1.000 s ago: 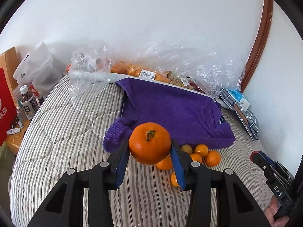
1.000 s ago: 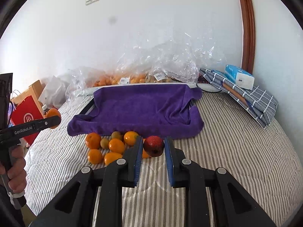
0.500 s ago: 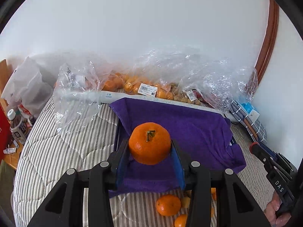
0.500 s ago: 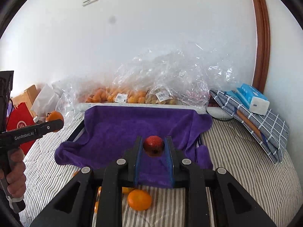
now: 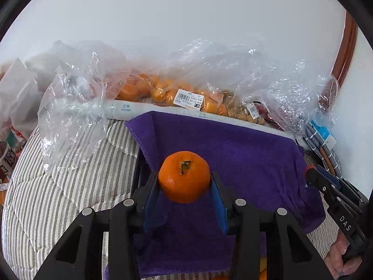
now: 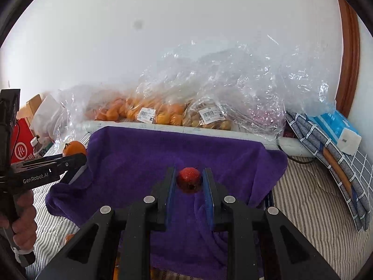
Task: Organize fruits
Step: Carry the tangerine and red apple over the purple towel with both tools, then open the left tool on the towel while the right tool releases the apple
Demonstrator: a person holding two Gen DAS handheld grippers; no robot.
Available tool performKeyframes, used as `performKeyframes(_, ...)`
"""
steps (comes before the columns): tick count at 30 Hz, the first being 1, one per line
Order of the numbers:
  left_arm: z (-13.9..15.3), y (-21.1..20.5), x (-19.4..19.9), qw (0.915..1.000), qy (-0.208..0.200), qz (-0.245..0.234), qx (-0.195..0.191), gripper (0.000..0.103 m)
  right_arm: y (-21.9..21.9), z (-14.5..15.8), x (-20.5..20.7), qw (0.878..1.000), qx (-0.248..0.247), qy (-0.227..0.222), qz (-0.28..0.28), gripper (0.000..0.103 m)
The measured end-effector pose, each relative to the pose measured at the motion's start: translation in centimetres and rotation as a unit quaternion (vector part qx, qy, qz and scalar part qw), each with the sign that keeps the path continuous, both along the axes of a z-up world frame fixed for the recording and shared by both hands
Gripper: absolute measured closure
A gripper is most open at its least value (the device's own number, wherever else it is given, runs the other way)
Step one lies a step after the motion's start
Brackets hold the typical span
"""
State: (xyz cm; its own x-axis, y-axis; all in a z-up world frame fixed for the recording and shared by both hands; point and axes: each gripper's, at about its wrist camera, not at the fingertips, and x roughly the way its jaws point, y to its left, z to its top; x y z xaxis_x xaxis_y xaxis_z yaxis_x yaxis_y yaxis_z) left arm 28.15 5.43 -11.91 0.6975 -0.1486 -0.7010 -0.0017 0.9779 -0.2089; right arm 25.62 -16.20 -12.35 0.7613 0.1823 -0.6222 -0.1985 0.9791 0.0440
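Note:
My left gripper point(image 5: 184, 182) is shut on a large orange mandarin point(image 5: 184, 176) with a short stem, held above the left part of the purple towel point(image 5: 233, 154). My right gripper point(image 6: 188, 182) is shut on a small red fruit point(image 6: 188, 179), held above the middle of the same purple towel point(image 6: 144, 158). The left gripper and its mandarin point(image 6: 74, 148) also show at the left of the right wrist view. The right gripper's side point(image 5: 335, 200) shows at the right edge of the left wrist view.
Clear plastic bags of oranges point(image 5: 163, 91) and brown fruit point(image 6: 207, 119) lie along the wall behind the towel. A striped quilt point(image 5: 58, 186) covers the bed. A checked cloth with a blue tissue pack point(image 6: 335, 130) lies at right. A red bag point(image 6: 21, 144) stands at left.
Both grippers have moved forward and up from the loose fruit pile on the quilt to above the purple towel, each still holding its fruit. The pile has dropped out of view below.

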Motion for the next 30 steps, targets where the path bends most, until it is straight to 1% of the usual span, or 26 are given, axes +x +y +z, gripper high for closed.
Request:
performKeyframes(4,-0.7,-0.5,0.3,0.9999,0.008,-0.008,-0.001,0.062,-0.4,-1.4,0.6,1.0,-0.012,0.014,-0.006,0.08)
performKeyframes(8,-1.5,-1.0,0.6,0.9996,0.018,-0.019,0.01,0.062,-1.0,-2.5,1.2,0.999,-0.006,0.033,-0.013,0.08)
performKeyframes(13,-2.4,-0.8,1.1,0.999,0.038,-0.025,-0.002,0.062,-1.2,-3.4,1.5,0.999,-0.006,0.048,-0.014,0.08)
performKeyframes(18,-3.0,-1.0,1.3,0.9984,0.051,-0.022,0.008,0.062,-1.2,-4.3,2.0,0.998,-0.006,0.065,-0.02,0.08)
performKeyframes(20,-3.1,-1.2,1.2,0.9983,0.05,-0.024,0.017,0.062,-1.3,-4.5,2.1,0.998,-0.004,0.066,-0.023,0.079)
performKeyframes(22,-3.1,-1.3,1.1,0.9983,0.049,-0.025,0.02,0.062,-1.3,-4.7,2.1,0.997,-0.009,0.066,-0.026,0.079)
performKeyframes(26,-3.1,-1.5,1.0,0.9983,0.046,-0.026,0.023,0.062,-1.4,-4.6,2.2,0.997,-0.004,0.069,-0.028,0.078)
performKeyframes(28,-3.1,-1.5,0.9,0.9983,0.046,-0.024,0.025,0.062,-1.6,-4.5,2.2,0.997,0.001,0.072,-0.028,0.072)
performKeyframes(29,-2.9,-1.5,0.9,0.9984,0.044,-0.023,0.026,0.061,-1.7,-4.4,2.1,0.997,0.003,0.073,-0.03,0.062)
performKeyframes(30,-2.8,-1.5,0.8,0.9985,0.04,-0.023,0.027,0.057,-1.9,-4.3,2.0,0.997,0.006,0.072,-0.034,0.053)
